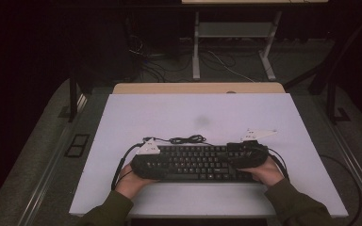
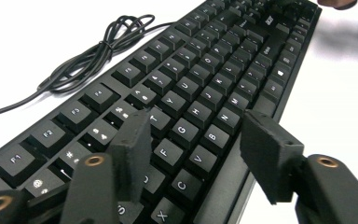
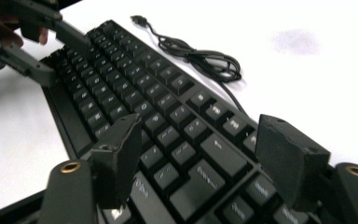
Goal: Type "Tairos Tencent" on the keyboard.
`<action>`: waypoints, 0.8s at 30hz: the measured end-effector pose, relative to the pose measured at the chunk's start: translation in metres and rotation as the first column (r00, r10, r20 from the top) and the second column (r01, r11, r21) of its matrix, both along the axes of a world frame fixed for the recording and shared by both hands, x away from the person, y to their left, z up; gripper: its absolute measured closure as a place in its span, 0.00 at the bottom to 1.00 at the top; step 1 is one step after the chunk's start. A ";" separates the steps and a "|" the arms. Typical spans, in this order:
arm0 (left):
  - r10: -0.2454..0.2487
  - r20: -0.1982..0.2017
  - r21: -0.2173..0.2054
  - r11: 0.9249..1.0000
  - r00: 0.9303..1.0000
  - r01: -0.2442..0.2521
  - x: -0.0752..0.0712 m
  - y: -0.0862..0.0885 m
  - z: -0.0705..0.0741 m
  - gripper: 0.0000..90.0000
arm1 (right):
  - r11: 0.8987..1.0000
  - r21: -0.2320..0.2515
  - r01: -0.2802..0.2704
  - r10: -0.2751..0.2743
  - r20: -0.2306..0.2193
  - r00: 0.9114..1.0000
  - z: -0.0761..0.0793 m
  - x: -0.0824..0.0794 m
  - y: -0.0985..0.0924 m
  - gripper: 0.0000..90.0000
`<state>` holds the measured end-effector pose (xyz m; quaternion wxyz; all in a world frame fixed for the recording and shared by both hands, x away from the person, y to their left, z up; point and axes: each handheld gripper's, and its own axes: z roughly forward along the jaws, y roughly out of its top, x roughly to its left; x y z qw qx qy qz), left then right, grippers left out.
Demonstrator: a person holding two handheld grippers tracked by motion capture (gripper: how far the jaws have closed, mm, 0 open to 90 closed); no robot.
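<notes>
Centrally, a black full-size computer keyboard [image 1: 200, 162] lies on the white table top [image 1: 202, 113], a handheld gripper at each end.

Lower middle of the high view: the left gripper [image 1: 146, 151] sits at the keyboard's left end, the right gripper [image 1: 250, 147] at its right end. Each gripper view shows its own jaws parted above the keys, pressing nothing. The keyboard's black coiled cable [image 1: 186, 139] lies just behind it on the table.
</notes>
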<state>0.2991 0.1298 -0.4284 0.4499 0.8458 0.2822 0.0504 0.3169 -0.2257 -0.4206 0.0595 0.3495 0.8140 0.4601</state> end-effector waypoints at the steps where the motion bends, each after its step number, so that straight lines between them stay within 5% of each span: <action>1: 0.002 0.001 0.002 1.000 1.000 -0.002 0.000 0.000 0.000 0.44 | 1.000 0.001 -0.001 0.001 0.001 1.000 0.000 -0.002 -0.001 0.37; 12: 0.027 0.015 0.002 1.000 1.000 -0.027 0.005 -0.003 0.001 0.35 | 1.000 -0.002 -0.025 0.025 -0.004 1.000 -0.002 -0.012 -0.011 0.51; 24: 0.033 0.025 -0.001 0.999 0.999 -0.033 0.012 -0.005 0.000 0.32 | 0.993 -0.060 -0.098 0.098 -0.001 0.995 -0.006 -0.019 -0.007 0.83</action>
